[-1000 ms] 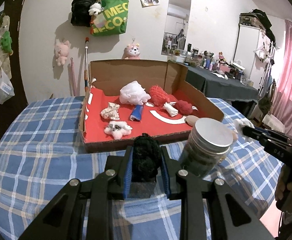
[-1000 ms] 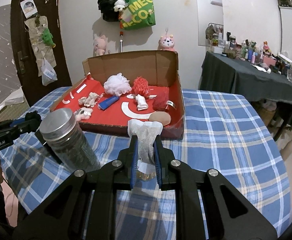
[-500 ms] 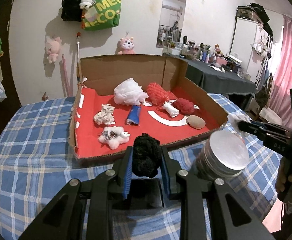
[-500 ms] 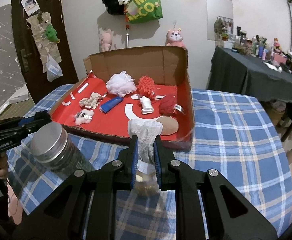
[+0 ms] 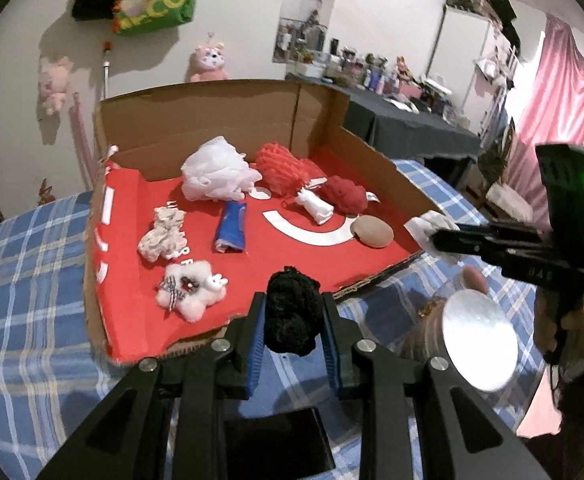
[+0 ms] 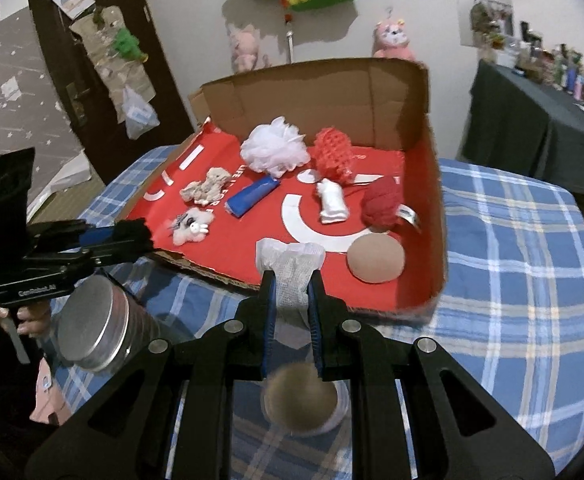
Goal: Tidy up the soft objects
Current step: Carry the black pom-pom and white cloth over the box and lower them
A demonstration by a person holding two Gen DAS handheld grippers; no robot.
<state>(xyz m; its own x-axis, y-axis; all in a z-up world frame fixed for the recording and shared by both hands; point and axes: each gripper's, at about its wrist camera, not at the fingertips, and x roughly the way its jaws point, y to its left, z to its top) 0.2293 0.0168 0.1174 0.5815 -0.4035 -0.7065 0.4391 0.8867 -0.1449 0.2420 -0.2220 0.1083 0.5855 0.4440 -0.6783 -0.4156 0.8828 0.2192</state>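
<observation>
My left gripper [image 5: 292,322] is shut on a black fuzzy ball [image 5: 292,312], held above the front edge of the open cardboard box [image 5: 212,116] with a red floor. My right gripper [image 6: 290,292] is shut on a white mesh cloth [image 6: 292,268], held above the box's front edge at its right side. Inside the box lie a white pouf [image 6: 274,147], a red mesh sponge [image 6: 331,152], a dark red ball [image 6: 383,202], a blue roll [image 6: 252,196], a tan pad [image 6: 375,258] and small white plush pieces [image 5: 190,290].
A jar with a silver lid [image 5: 477,344] stands on the blue plaid tablecloth [image 6: 523,280] between the grippers. A round tan-topped container [image 6: 303,400] sits under my right gripper. A dark side table [image 6: 539,120] with bottles stands at the right.
Both grippers have risen and moved forward toward the box, each still holding its object. The jar now lies lower in both views.
</observation>
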